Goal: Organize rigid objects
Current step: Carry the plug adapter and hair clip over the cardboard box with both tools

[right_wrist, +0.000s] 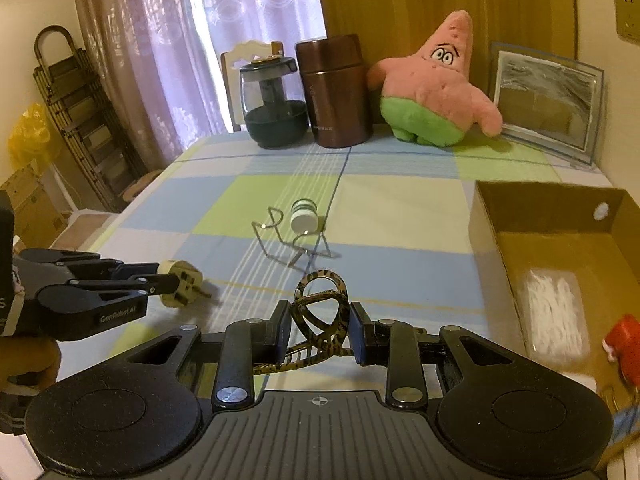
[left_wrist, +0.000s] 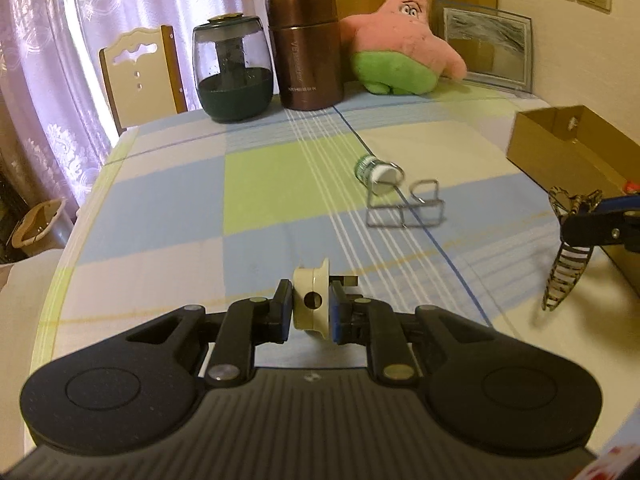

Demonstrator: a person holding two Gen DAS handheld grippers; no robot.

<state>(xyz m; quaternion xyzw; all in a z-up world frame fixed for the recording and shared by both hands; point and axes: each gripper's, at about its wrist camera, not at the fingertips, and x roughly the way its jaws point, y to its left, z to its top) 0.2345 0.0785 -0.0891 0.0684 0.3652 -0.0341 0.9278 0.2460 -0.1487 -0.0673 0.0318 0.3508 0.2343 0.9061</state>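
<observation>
**Both grippers loaded above the checked cloth**

Holding a cream plug (left_wrist: 310, 304) between its blue pads, the left gripper (left_wrist: 310, 306) is clamped tight on it, the plug's metal prongs pointing away over the table (left_wrist: 160, 216). The right gripper (right_wrist: 318, 330) is closed on a leopard-print hair clip (right_wrist: 320, 312), whose teeth hang below the fingers in the left view. Both loads are lifted clear of the cloth. A small white-capped bottle (left_wrist: 376, 170) lies on its side mid-table, touching a wire stand (left_wrist: 404, 208). An open cardboard box (right_wrist: 552, 236) sits at the right edge, with a white packet (right_wrist: 554, 312) and a red item (right_wrist: 624, 348) inside. A glass jar (left_wrist: 234, 76), a brown flask (left_wrist: 304, 48), a pink plush (left_wrist: 404, 44) and a picture frame (left_wrist: 488, 44) line the far edge.
</observation>
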